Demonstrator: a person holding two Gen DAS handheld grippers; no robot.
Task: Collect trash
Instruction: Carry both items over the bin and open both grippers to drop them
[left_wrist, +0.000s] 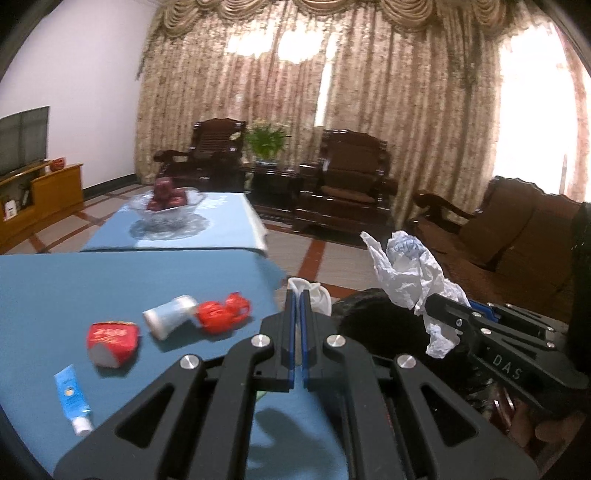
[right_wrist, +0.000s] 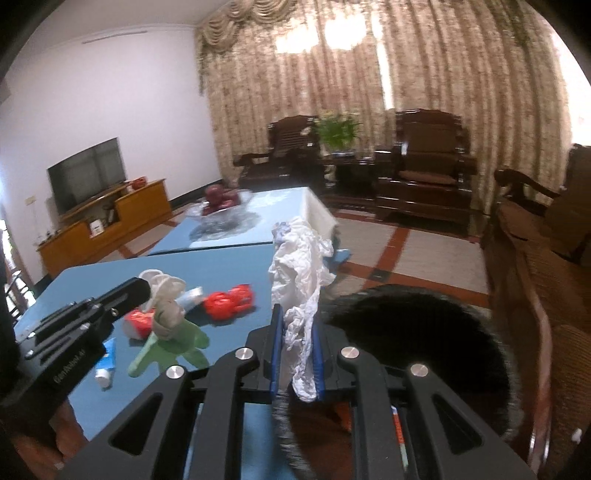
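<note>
My left gripper (left_wrist: 297, 295) is shut on a limp white-and-green scrap (right_wrist: 166, 314), which dangles over the blue table (left_wrist: 55, 288); its white end (left_wrist: 314, 295) pokes past the fingertips. My right gripper (right_wrist: 295, 314) is shut on a crumpled white paper (right_wrist: 299, 280), and holds it over the rim of the black trash bin (right_wrist: 406, 332). From the left wrist that paper (left_wrist: 406, 273) stands above the bin (left_wrist: 369, 325). On the table lie a red crumpled wrapper (left_wrist: 221, 314), a tipped white cup (left_wrist: 170, 314), a red packet (left_wrist: 112, 341) and a blue tube (left_wrist: 72, 400).
A glass bowl of red fruit (left_wrist: 166, 199) stands on the far table section. Dark wooden armchairs (left_wrist: 347, 177) and a plant line the curtained wall. A brown sofa (left_wrist: 517, 236) runs along the right. A TV on a wooden cabinet (right_wrist: 107, 221) is at the left.
</note>
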